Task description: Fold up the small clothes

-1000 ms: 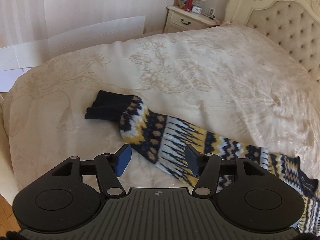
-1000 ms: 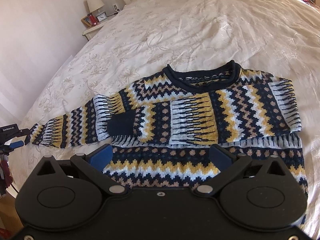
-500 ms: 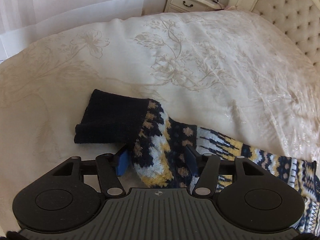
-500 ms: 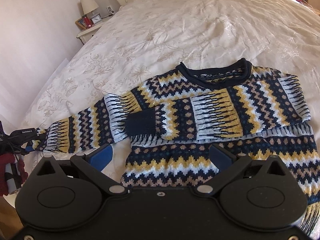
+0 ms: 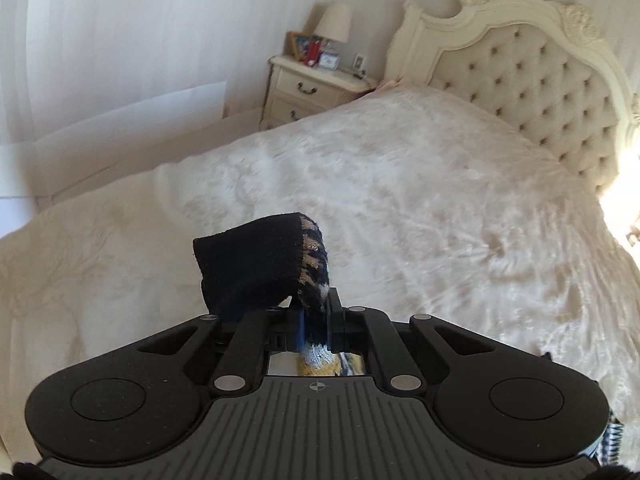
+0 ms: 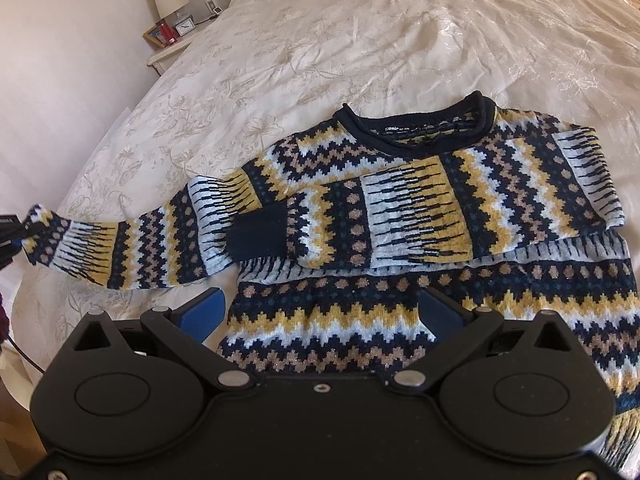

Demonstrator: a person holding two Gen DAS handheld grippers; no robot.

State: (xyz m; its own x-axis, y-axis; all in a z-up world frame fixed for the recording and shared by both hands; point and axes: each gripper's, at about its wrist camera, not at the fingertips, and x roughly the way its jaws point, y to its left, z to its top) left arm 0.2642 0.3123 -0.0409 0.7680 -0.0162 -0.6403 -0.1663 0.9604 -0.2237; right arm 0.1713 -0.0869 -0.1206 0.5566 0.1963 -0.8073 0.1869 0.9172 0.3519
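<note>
A patterned knit sweater (image 6: 400,208) in navy, yellow, white and tan lies flat on the bed. One sleeve is folded across its chest, with the navy cuff (image 6: 258,236) near the middle. The other sleeve (image 6: 120,252) stretches out to the left. My left gripper (image 5: 314,330) is shut on that sleeve's end, lifted off the bed, and the navy cuff (image 5: 256,268) sticks up past the fingers. My right gripper (image 6: 320,314) is open and empty, above the sweater's lower body.
A cream floral bedspread (image 6: 360,40) covers the bed. A tufted headboard (image 5: 532,80) stands at the far end. A nightstand (image 5: 308,88) with a lamp and small items stands beside the bed, by the wall.
My left gripper closed on the outstretched sleeve near its cuff and lifted it off the bed. My right gripper stayed open and moved slightly closer over the sweater.
</note>
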